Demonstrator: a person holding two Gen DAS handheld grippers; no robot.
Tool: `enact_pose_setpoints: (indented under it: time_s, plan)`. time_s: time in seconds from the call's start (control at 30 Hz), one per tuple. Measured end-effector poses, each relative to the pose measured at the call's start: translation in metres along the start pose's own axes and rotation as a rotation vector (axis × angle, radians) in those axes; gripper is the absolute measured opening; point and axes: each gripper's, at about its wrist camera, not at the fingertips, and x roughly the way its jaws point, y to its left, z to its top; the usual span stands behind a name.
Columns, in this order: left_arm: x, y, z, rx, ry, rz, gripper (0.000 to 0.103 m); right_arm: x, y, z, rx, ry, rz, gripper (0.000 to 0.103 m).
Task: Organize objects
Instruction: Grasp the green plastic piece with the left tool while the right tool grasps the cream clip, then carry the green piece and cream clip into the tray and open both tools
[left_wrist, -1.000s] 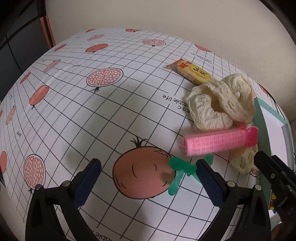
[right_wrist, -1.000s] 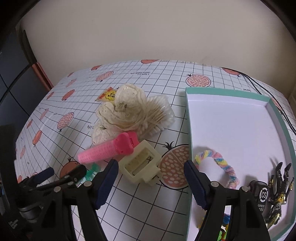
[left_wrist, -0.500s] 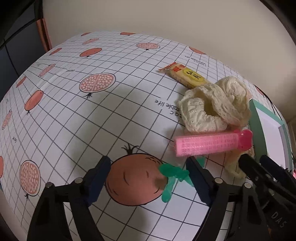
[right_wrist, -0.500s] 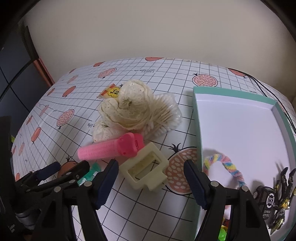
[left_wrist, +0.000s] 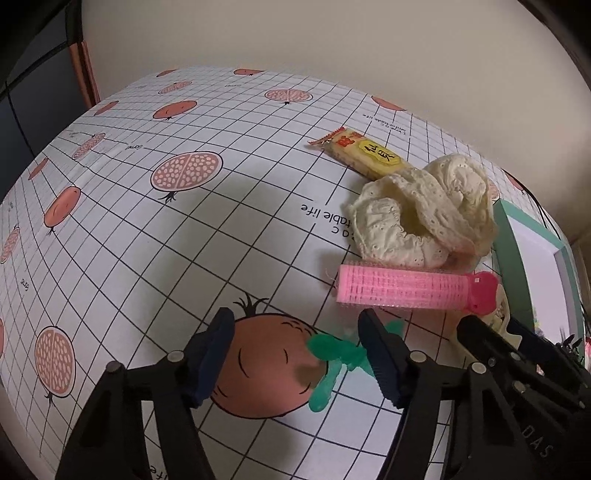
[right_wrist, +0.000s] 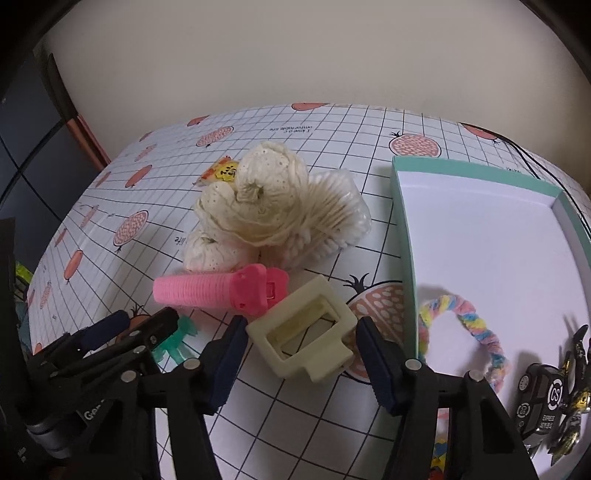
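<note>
Step in hand: both grippers are closing in on small items on the desk (left_wrist: 207, 236), apparently to lift them into the teal tray (right_wrist: 400, 206).
Left gripper (left_wrist: 295, 354): low centre of the left wrist view, fingers apart and closing, the pads not yet pressing on anything.
Green plastic clip (left_wrist: 334, 360): lies on the desk between the left fingers, close against the right-hand one, over a printed orange fruit.
Right gripper (right_wrist: 301, 354): low centre of the right wrist view, fingers apart and closing, a gap visible on both sides.
Cream hair claw clip (right_wrist: 306, 341): flat on the desk between the right fingers, just left of the tray wall, touching neither pad that I can see.
Pink hair roller (right_wrist: 221, 291): just above the claw clip in the frame, its darker end next to the clip's corner.
Cream lace scrunchie (right_wrist: 251, 206): heaped at frame centre, against a bag of cotton swabs (right_wrist: 332, 218).
Snack packet (left_wrist: 360, 155): upper right of the left wrist view, partly under the scrunchie.
Tray contents: pastel twisted hair tie (right_wrist: 469, 325) and a toy car (right_wrist: 543, 402) at lower right.
Next move, as I judge it: finish closing squarely on each clip, then lift clear of the roller before crossing to the tray.
</note>
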Motion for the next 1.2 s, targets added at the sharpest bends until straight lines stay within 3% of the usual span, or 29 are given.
enact_pose_setpoints:
  time_s: [0.07,0.3,0.67,1.2]
  plan:
    - [-0.001,-0.001,-0.001,0.009,-0.003,-0.007,0.063,-0.001,-0.001,0.0,0.002,0.001,0.006,0.063]
    - [-0.004,-0.008,-0.002,0.038,-0.001,-0.083,0.029,-0.005,-0.004,-0.001,0.007,-0.002,0.011,0.063]
    - [-0.006,-0.006,0.0,0.028,0.005,-0.111,0.029,-0.018,-0.008,-0.002,0.016,-0.025,0.018,0.063]
    - [-0.036,-0.008,0.009,0.017,-0.051,-0.132,0.029,-0.048,-0.011,-0.002,0.021,-0.082,0.027,0.063]
